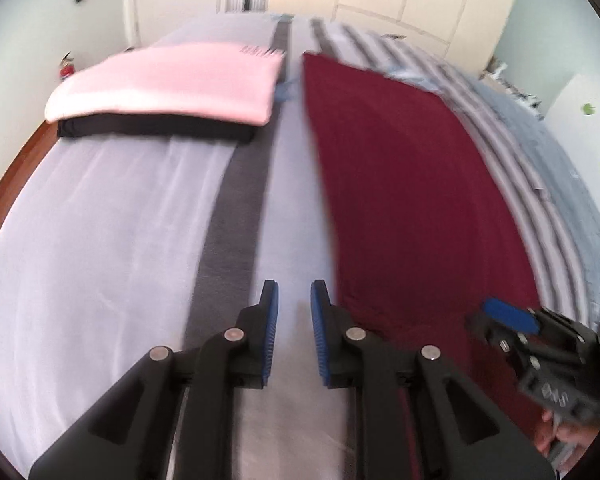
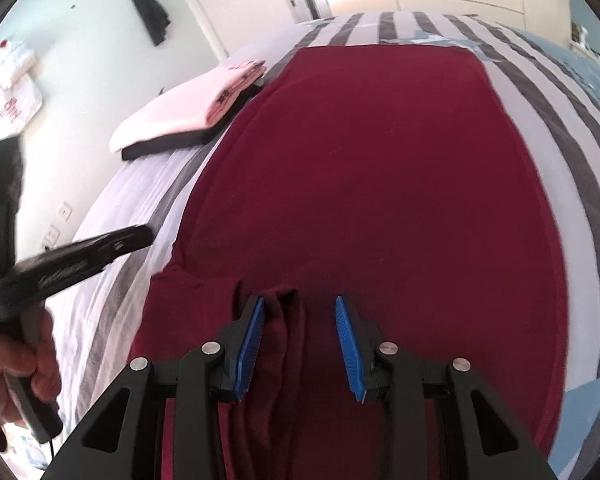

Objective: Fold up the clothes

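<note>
No legible text in either view. Folded pink garment [image 2: 188, 110] carries dark printed marks along its far edge, too blurred to read. White cloth hanging on the wall [image 2: 14, 100] has a red print, also unreadable. Left gripper's body [image 2: 66, 270] shows embossed markings, smeared by motion blur.

The left black claw with blue ribbed pads [image 1: 294, 330] points steeply down, jaws slightly apart, nothing between them. The right black claw [image 2: 300, 344] tilts down too, jaws parted wider, a hand [image 2: 16, 376] gripping the left handle.
</note>
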{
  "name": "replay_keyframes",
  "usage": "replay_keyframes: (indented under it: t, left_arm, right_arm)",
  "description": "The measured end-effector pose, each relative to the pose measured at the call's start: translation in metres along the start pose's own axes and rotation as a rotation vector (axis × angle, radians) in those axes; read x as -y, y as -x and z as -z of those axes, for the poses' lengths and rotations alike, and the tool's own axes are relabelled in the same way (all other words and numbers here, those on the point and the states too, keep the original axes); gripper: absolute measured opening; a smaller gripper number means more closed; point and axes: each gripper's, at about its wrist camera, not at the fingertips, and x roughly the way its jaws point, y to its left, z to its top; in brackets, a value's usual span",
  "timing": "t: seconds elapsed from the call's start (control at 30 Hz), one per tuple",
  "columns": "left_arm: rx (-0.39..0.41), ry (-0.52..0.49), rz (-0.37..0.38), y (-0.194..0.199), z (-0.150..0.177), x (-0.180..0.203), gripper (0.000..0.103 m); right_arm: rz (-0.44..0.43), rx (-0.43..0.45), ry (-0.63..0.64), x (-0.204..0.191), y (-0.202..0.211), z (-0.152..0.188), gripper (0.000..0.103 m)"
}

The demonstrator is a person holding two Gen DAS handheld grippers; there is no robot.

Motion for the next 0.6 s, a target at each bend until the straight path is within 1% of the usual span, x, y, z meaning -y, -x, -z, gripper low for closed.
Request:
replay_keyframes:
  t: [0.07, 0.13, 0.17, 0.2, 0.23, 0.27, 0.33, 0.37, 0.43, 0.5, 0.6]
  left_arm:
    - [0.019, -0.027, 0.051, 0.011, 0.003, 0.015, 0.015]
    - [0.016, -0.071, 0.091, 0.006, 0.001, 0.033, 0.015]
    - [0.014, -0.09, 0.096, -0.01, -0.014, 0.038, 0.015]
    - [0.011, -0.104, 0.103, -0.024, -0.023, 0.051, 0.015]
    - [-0.003, -0.114, 0.109, -0.025, -0.016, 0.057, 0.015]
    - [-0.015, -0.122, 0.11, -0.028, -0.01, 0.063, 0.015]
    - [-0.033, -0.124, 0.087, -0.042, -0.004, 0.076, 0.015]
    - [-0.043, -0.121, 0.08, -0.049, 0.001, 0.073, 0.015]
    - [-0.041, -0.117, 0.081, -0.051, 0.01, 0.069, 0.014]
    - [-0.039, -0.117, 0.079, -0.051, 0.013, 0.067, 0.014]
    - [-0.035, -0.106, 0.077, -0.04, 0.007, 0.068, 0.014]
  right_arm:
    - [0.007, 0.032, -0.016, 0.0, 0.012, -0.003, 0.033]
    - [0.019, 0.053, -0.024, 0.002, 0.027, 0.0, 0.033]
    - [0.035, 0.059, -0.021, 0.003, 0.033, 0.002, 0.033]
    - [0.056, 0.065, -0.016, 0.005, 0.04, 0.006, 0.033]
    - [0.076, 0.068, -0.013, 0.007, 0.044, 0.009, 0.033]
    - [0.098, 0.067, -0.011, 0.01, 0.045, 0.012, 0.033]
    - [0.137, 0.062, -0.01, 0.015, 0.046, 0.018, 0.033]
    - [0.148, 0.051, -0.016, 0.021, 0.045, 0.022, 0.033]
    - [0.166, 0.019, -0.028, 0.03, 0.032, 0.028, 0.033]
    - [0.152, 0.006, -0.031, 0.039, 0.022, 0.035, 0.033]
    - [0.147, 0.014, -0.011, 0.038, 0.025, 0.036, 0.032]
